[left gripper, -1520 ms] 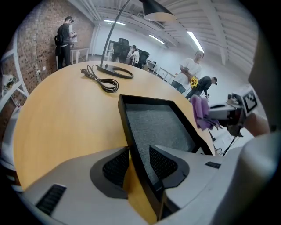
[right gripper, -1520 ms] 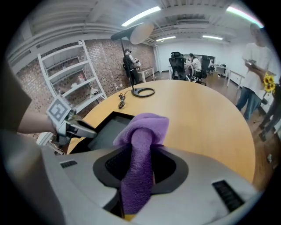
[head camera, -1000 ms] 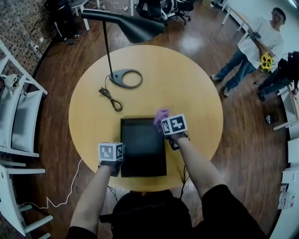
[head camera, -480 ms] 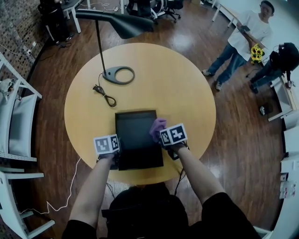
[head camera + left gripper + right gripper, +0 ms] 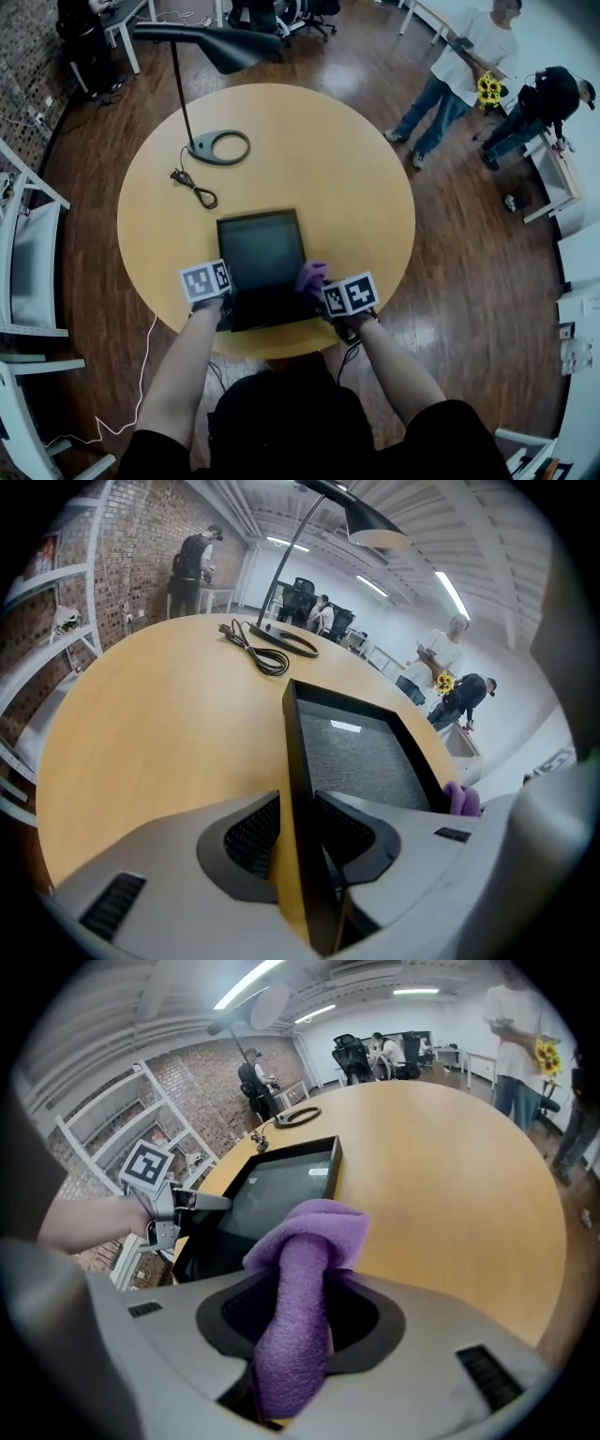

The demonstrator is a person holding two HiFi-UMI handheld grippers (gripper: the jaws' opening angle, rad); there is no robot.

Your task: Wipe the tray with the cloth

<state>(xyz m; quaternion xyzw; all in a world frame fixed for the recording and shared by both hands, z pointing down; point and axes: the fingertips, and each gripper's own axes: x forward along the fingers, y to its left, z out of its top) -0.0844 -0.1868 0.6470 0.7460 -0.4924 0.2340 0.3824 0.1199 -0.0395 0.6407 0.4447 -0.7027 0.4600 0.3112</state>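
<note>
Tray (image 5: 262, 251) lies on the round table (image 5: 323, 155) close to my side of it, its long axis running straight away from me and its near end not far from the table's near edge. Beyond its far left corner stand the lamp base (image 5: 218, 147) and a coiled cord (image 5: 192, 187), both well apart from the tray, so nothing crowds a stroke up its length. To the right of the tray the tabletop is bare. The purple cloth (image 5: 310, 277) hangs at the tray's right rim near the near right corner, so the dark floor I have to wipe lies to the left of it and ahead. My right gripper (image 5: 300, 1312) is the nearer one for that work: its jaws are clamped partway closed on a thick fold of the cloth, whose free end bunches out in front. My left gripper (image 5: 300, 832) has just been closing its jaws, and the tray's left wall now stands between the pads near the near left corner, pinned there. I judge the next stroke must swing inward over the rim and then run along the length, stopping short of the far wall.
</note>
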